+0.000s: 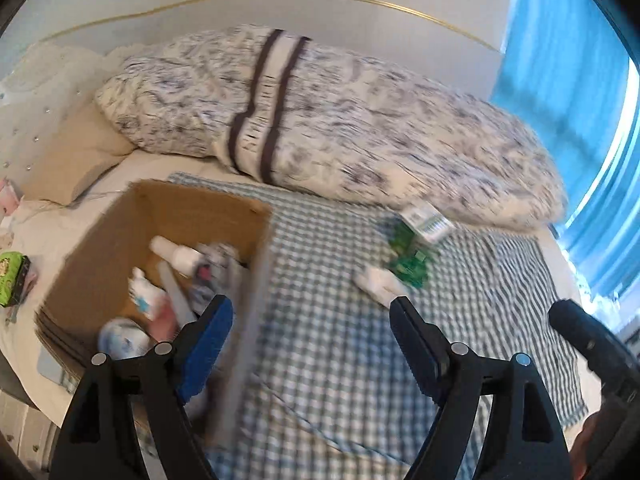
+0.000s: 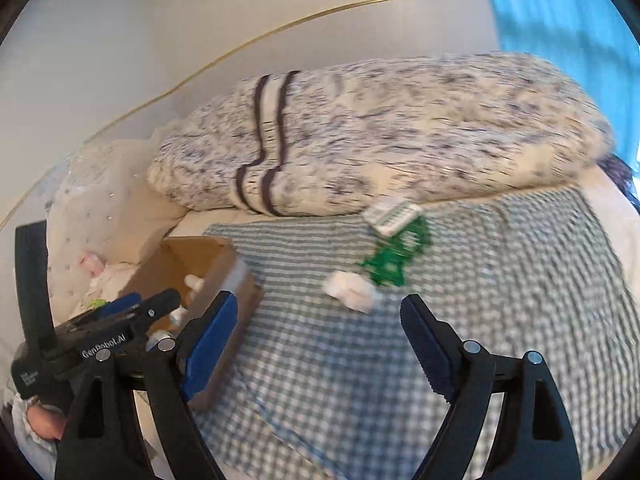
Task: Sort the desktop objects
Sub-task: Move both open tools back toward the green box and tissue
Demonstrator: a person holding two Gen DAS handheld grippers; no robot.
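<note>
Lower left: one cardboard box (image 1: 120, 240) on the bed, holding two white bottles (image 1: 176, 254) plus blurred items, count unclear. Centre: left claw (image 1: 312, 312) wide, empty. Right of centre on checked cloth (image 1: 328, 352): one white item (image 1: 378, 280), one green packet (image 1: 408, 256), one small carton (image 1: 428, 220). Right claw (image 2: 320, 312) wide, empty.

patterned pillow (image 1: 320, 120) on bed, checked cloth (image 1: 340, 340), blue curtain (image 1: 560, 80)
</note>
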